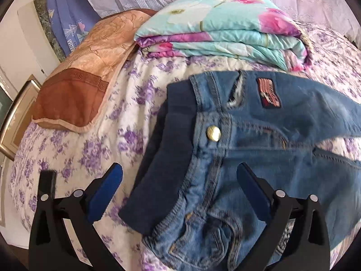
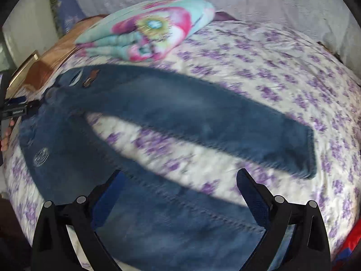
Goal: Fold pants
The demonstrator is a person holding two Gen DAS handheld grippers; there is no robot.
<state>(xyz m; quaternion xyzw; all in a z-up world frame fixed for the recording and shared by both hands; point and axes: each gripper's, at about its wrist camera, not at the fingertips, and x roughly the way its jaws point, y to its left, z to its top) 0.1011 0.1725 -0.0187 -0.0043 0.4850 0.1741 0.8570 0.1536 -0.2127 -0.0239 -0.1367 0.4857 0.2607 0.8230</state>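
The pair of blue denim jeans with a brass waist button (image 1: pixel 248 149) is lying spread on the bed covered by a white quilt with purple flowers (image 1: pixel 94 135), waistband toward the left side, the two legs splayed apart in a narrow V toward the right. Nothing is folded over yet, so this is looking like the laying-out step just ending, with the first fold still to come.

The left gripper (image 1: pixel 180 194) is hovering above the waistband with its blue-padded fingers (image 1: pixel 106 194) standing wide and nothing clamped between them. The right gripper (image 2: pixel 180 196) is hanging over the near leg, its fingers (image 2: pixel 252 198) likewise spread to their widest, with denim below but not pinched.

The next move is probably calling for bringing one leg onto the other: the right fingers would need to nip the far leg near its hem (image 2: pixel 309 153), while the left takes the waistband edge, so both can carry that half across.

The left wrist view is giving the sharp detail: the button, the embroidered patch (image 1: pixel 269 94) and a frayed tear beside it. The right wrist view, blurred, is showing what the other cannot: the whole length of both legs and the gap of quilt between them. A folded turquoise-and-pink floral blanket (image 1: pixel 221 31) is sitting behind the jeans, close but apart.
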